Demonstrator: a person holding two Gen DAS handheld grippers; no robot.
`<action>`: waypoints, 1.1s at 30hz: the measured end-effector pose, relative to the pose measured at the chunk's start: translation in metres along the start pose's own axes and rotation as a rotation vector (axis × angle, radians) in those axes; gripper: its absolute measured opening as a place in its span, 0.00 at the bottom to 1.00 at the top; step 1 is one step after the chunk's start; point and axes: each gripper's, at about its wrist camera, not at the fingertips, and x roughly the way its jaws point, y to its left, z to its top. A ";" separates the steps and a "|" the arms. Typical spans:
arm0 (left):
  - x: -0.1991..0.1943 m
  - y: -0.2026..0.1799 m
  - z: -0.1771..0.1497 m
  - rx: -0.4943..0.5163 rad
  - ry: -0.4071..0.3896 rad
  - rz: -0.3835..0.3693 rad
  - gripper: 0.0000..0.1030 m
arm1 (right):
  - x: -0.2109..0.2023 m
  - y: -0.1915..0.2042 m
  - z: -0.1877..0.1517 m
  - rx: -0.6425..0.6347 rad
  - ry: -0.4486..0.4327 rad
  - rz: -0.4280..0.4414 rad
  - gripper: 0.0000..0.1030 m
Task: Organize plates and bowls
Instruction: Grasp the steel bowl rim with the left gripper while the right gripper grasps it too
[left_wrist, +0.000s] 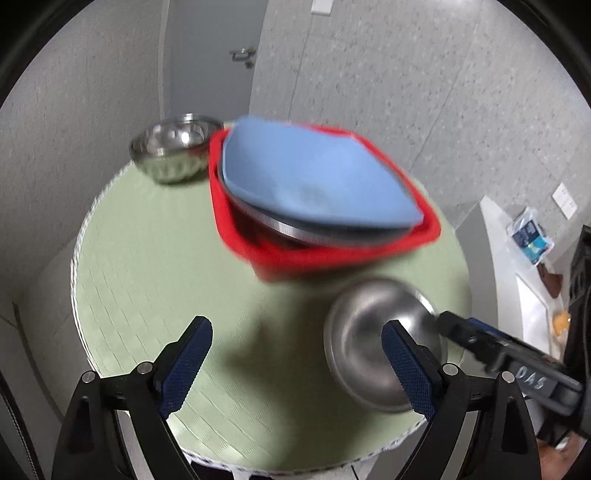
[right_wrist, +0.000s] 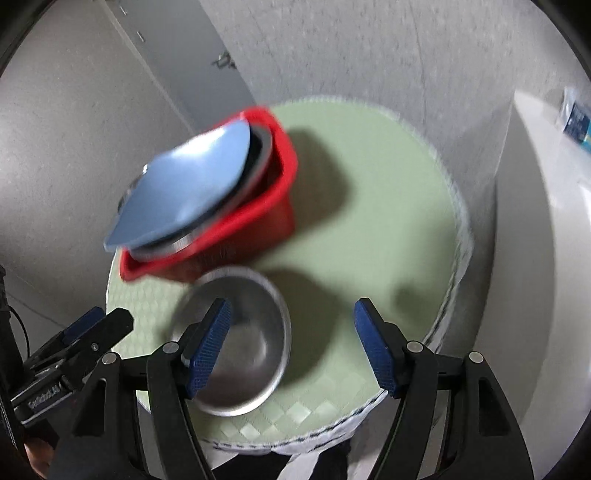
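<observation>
Both hand-held grippers, left gripper (left_wrist: 297, 363) and right gripper (right_wrist: 291, 347), are hovering wide open and empty over the round pale-green woven table (left_wrist: 147, 258). You are looking at the red rectangular plastic bin (left_wrist: 295, 258), where a blue square plate (left_wrist: 314, 173) is leaning on steel dishes. Nearest you, the small stainless steel bowl (right_wrist: 240, 343) is sitting loose; pinch its rim squarely, and leave the far ribbed steel bowl (left_wrist: 170, 147) until after.

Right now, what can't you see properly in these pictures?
- What lies in the red basket under the blue plate: both views, covered by the plate and a metal dish, and blurred.
- The far metal bowl: missing from the right wrist view, behind the basket.
- The near metal bowl: blurred by motion in both views.
</observation>
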 end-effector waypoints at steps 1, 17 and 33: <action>0.005 -0.005 -0.006 -0.009 0.017 0.007 0.87 | 0.005 -0.001 -0.003 0.003 0.014 0.008 0.69; 0.035 -0.047 -0.012 0.068 0.146 -0.122 0.15 | 0.022 0.015 -0.023 -0.003 0.107 0.111 0.31; -0.041 0.021 0.067 0.107 -0.034 -0.274 0.15 | -0.050 0.098 0.033 -0.075 -0.110 0.105 0.31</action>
